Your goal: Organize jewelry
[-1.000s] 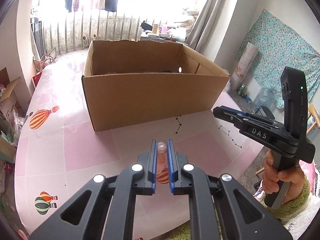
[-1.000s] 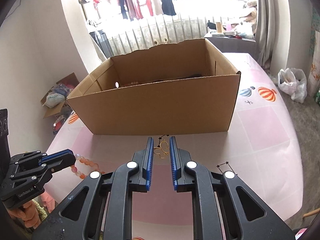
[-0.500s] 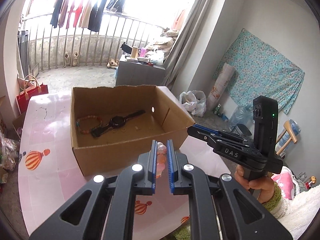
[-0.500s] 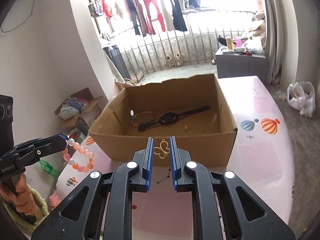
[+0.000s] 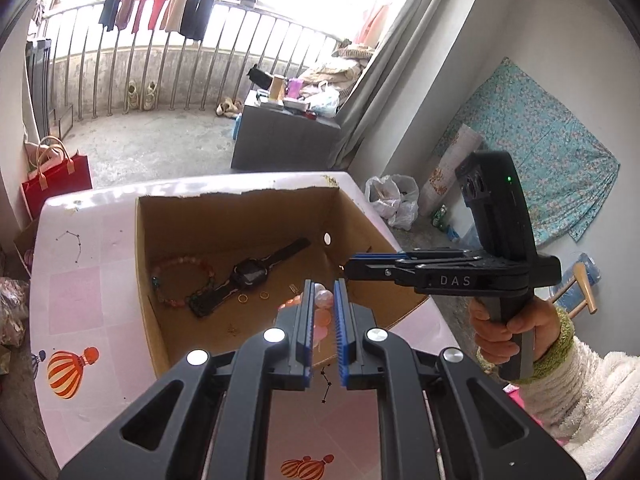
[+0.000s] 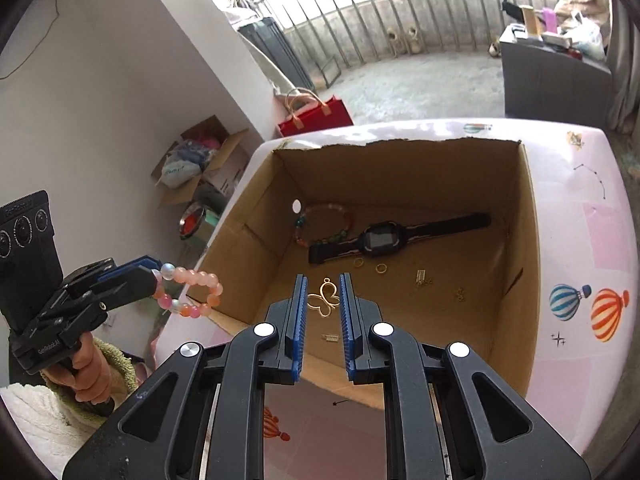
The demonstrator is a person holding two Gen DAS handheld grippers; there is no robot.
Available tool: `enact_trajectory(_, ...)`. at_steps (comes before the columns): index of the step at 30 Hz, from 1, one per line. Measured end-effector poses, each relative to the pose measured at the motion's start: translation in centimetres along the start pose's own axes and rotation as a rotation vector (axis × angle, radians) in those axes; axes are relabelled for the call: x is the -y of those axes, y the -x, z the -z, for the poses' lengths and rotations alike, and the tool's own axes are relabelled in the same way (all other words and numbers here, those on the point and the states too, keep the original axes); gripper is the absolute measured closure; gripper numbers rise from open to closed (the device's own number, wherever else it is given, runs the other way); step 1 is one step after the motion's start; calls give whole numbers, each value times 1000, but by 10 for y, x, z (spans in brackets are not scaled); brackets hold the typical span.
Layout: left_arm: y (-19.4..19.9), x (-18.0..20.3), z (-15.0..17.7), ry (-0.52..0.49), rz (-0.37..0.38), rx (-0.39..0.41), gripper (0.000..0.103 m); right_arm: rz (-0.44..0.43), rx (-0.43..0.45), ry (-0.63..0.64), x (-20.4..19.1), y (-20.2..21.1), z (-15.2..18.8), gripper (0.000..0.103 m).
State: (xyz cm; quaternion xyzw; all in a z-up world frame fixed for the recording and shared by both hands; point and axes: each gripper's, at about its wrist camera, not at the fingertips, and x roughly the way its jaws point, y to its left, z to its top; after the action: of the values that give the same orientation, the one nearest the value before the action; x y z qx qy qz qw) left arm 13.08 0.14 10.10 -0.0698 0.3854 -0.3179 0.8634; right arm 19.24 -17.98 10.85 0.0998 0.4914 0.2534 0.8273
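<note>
At the left of the right wrist view, a pink bead bracelet (image 6: 188, 292) is clamped by one bead in the left gripper (image 6: 154, 274), so its loop hangs free beside the cardboard box (image 6: 530, 240), apparently for dropping in. At frame centre, a gold butterfly pendant (image 6: 325, 300) is pinched by its wings between the blue pads of the right gripper (image 6: 323, 304), held above the open box. Inside, toward the upper middle, a beaded bracelet (image 6: 320, 226), a black watch (image 6: 384, 240), two gold rings (image 6: 370, 265) and small gold pieces are seen lying on the floor.
</note>
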Motion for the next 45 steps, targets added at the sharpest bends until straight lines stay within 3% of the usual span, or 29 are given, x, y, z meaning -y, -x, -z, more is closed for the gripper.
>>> enact_trajectory(6,-70,-17,-12,83,58,-211,94,22,-14,2,16,-9,-17,89)
enact_trajectory(12,-124,-15,-16,183,182,-368,93,38,4,2,33,-6,-25,89)
enact_trajectory(16,-146,-22,-11,214,130,-443,92,35,-7,-5,44,-11,-25,89)
enact_trajectory(17,-149,-26,-11,230,121,-453,86,32,-15,-6,45,-14,-25,89)
enact_trajectory(21,-131,-30,-15,222,71,-394,83,15,-57,-5,47,-24,-24,89)
enact_trajectory(25,-87,-28,-13,198,-12,-269,75,-22,-163,1,39,-43,-26,89)
enact_trajectory(29,-37,-22,-6,145,-127,-126,55,-13,-295,47,21,-72,-28,89)
enact_trajectory(34,0,-23,-3,90,-268,-16,32,20,-420,51,16,-110,-32,89)
enact_trajectory(40,2,-29,11,92,-339,-17,23,24,-481,6,23,-129,-31,87)
enact_trajectory(45,5,-38,21,135,-353,-18,22,43,-428,-4,23,-117,-31,84)
